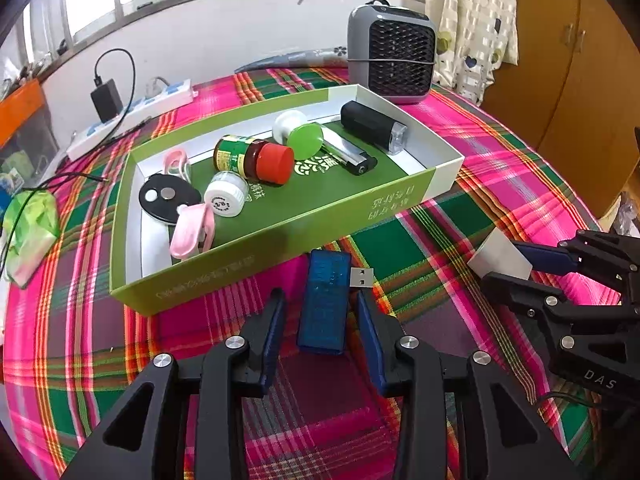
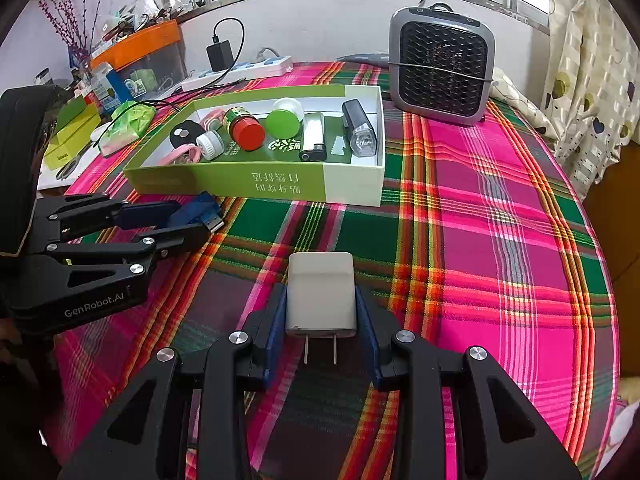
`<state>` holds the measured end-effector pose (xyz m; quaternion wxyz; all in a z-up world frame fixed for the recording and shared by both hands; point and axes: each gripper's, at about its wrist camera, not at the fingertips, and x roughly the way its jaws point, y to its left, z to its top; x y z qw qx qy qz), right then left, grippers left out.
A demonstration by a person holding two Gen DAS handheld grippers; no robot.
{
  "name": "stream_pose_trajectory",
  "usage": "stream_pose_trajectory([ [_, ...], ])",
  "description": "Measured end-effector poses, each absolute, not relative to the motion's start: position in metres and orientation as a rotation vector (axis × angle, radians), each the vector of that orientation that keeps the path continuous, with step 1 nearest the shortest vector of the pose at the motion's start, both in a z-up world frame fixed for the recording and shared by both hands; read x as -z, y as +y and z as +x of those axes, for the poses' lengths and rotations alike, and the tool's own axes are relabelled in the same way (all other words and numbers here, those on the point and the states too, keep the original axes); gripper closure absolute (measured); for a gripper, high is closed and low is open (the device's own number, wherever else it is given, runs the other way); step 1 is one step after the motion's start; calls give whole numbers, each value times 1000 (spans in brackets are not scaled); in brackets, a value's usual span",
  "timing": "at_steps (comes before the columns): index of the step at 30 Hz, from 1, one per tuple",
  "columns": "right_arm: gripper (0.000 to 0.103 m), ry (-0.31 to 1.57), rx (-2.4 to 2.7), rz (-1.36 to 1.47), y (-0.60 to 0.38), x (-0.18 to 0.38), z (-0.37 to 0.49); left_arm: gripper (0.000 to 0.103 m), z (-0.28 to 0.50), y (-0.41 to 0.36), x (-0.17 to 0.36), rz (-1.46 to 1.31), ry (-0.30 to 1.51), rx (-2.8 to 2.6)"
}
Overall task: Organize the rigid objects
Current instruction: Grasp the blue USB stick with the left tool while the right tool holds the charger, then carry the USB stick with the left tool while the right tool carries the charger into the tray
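The left gripper point(image 1: 322, 304) is pointing down at a translucent blue USB stick point(image 1: 325, 300) that is lying on the plaid tablecloth point(image 1: 460, 184), just in front of the near wall of the green-and-white cardboard box point(image 1: 288, 236); the stick is sitting between the two blue-padded fingers point(image 1: 274, 320), with a sliver of cloth showing on each side, so the jaws are standing open around it and not pressing on it; its metal plug is poking out to the right, past the right finger.

The right gripper point(image 2: 320, 316) is clamping a white wall charger point(image 2: 321, 292) by its two flat sides, the pads touching it on both flanks; the charger's two prongs are pointing back toward the camera, and its body is hanging over the cloth, well apart from the box.

Inside the box, several things are lying loose: a green-labelled jar with a red cap point(image 1: 256, 158), a small white-capped bottle point(image 1: 226, 198), a green-lidded white container point(image 1: 298, 132), a silver-and-black lighter point(image 1: 346, 152), a black bike light point(image 1: 374, 126), a black oval disc point(image 1: 168, 198) and pink clips point(image 1: 192, 232).

Beyond the box, a grey fan heater point(image 2: 442, 66) is standing at the far edge of the table, and a white power strip point(image 1: 132, 116) with a black adapter plugged in is lying along the wall.
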<state>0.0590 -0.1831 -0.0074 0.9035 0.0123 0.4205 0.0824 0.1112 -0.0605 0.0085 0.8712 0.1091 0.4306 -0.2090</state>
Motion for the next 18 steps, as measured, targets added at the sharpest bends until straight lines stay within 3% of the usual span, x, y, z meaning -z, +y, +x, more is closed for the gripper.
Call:
stream_pose_trajectory([
  [4,68,868,-170,25,-183,7,59,82,110,-59,-9,217,900,434],
  [18,68,868,-170,25,-183,8,59,82,110,-56,-10,202,899,431],
])
